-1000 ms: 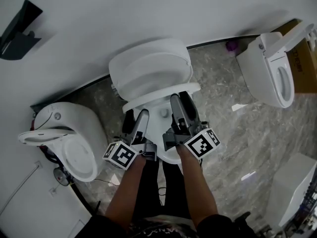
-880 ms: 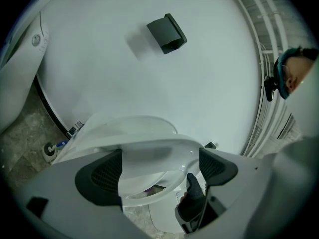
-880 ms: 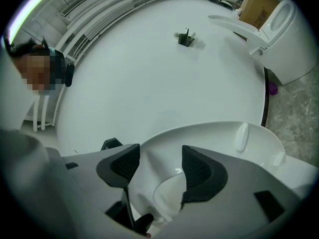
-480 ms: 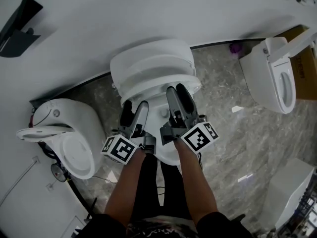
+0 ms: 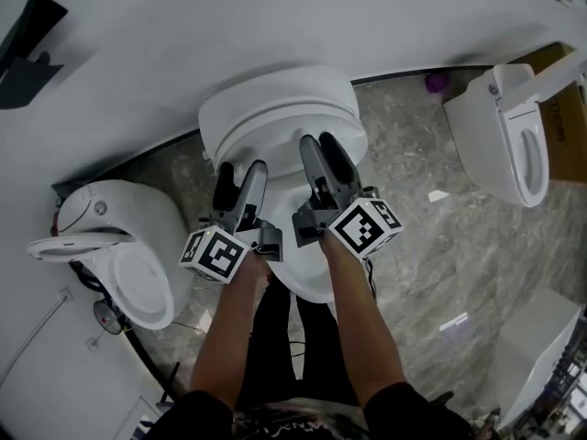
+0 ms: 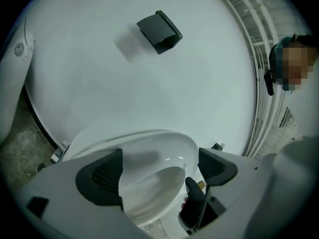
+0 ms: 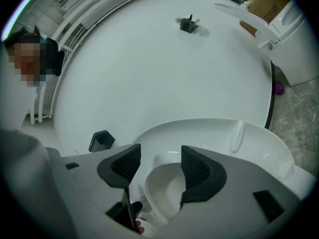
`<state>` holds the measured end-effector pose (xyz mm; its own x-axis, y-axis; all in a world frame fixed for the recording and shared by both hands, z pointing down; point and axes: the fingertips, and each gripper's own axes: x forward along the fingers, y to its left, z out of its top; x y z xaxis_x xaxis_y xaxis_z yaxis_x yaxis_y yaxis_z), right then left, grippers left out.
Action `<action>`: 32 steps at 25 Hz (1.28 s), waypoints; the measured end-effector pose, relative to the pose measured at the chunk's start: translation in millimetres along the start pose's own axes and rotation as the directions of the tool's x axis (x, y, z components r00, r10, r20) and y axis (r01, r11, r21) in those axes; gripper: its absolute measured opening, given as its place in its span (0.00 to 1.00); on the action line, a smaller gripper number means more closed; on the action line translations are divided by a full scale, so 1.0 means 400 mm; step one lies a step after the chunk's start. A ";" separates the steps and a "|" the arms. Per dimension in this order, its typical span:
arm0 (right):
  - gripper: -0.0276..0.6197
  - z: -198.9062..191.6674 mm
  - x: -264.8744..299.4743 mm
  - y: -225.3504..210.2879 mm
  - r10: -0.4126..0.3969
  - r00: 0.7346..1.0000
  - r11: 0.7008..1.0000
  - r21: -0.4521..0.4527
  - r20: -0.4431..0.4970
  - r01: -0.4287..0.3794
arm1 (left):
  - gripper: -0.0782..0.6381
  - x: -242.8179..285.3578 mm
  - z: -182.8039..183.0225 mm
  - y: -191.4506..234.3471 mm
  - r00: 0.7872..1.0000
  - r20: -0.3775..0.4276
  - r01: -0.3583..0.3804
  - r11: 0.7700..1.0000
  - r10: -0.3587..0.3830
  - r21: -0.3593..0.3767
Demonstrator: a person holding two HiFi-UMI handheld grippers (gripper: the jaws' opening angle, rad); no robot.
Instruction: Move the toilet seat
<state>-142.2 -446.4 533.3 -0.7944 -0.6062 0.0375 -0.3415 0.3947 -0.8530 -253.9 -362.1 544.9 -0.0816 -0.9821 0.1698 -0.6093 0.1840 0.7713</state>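
A white toilet stands against the wall in the head view. Its seat [image 5: 275, 126] is tipped up and lies back against the raised lid. The bowl rim [image 5: 307, 282] shows below my hands. My left gripper [image 5: 240, 177] and right gripper [image 5: 321, 149] both reach over the bowl, with their tips at the upturned seat. In the left gripper view the jaws [image 6: 157, 171] stand wide apart, with the seat [image 6: 149, 148] just ahead of them. In the right gripper view the jaws [image 7: 158, 166] keep a narrower gap and pinch nothing; the seat ring [image 7: 224, 133] fills the space ahead.
Another white toilet [image 5: 128, 246] stands close on the left and a third [image 5: 500, 136] at the right, next to a cardboard box [image 5: 564, 108]. A black bracket [image 5: 27, 35] hangs on the wall. A white unit [image 5: 541, 346] sits at the lower right on the marble floor.
The seat has swung from half raised to fully up against the lid. Both grippers moved forward toward the wall with it.
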 end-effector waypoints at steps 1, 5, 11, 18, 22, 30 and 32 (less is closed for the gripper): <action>0.43 0.001 0.005 -0.004 -0.008 1.000 1.000 -0.006 -0.003 0.008 | 0.80 0.005 0.002 0.000 1.000 0.002 -0.003 1.000 0.003 0.007; 0.39 0.003 0.011 -0.013 -0.044 0.999 0.998 -0.043 -0.017 0.043 | 0.79 0.008 -0.002 0.000 1.000 -0.001 -0.010 0.999 0.010 0.038; 0.39 -0.002 0.011 -0.008 -0.031 0.999 0.998 -0.050 -0.030 0.029 | 0.78 0.006 -0.001 0.003 1.000 0.005 0.001 0.999 -0.001 0.040; 0.39 0.001 -0.017 0.046 0.020 0.999 0.996 -0.090 -0.027 -0.022 | 0.78 -0.024 0.026 -0.036 1.000 0.017 0.019 0.996 -0.021 0.084; 0.39 0.023 -0.056 0.124 0.033 0.999 0.986 -0.163 -0.042 -0.040 | 0.78 -0.059 0.058 -0.102 0.998 0.008 0.056 0.986 -0.058 0.159; 0.39 0.105 -0.138 0.335 0.073 0.994 0.886 -0.452 -0.085 -0.104 | 0.78 -0.129 0.134 -0.315 0.979 -0.050 0.200 0.889 -0.197 0.412; 0.39 0.134 -0.168 0.387 0.070 0.994 0.846 -0.523 -0.089 -0.107 | 0.78 -0.155 0.156 -0.376 0.970 -0.075 0.238 0.846 -0.231 0.477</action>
<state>-114.7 -381.4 370.9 -0.8581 -0.5130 0.0242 -0.4668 0.7594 -0.4532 -206.5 -331.5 380.0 0.1202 -0.9922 0.0326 -0.9114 -0.0972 0.4000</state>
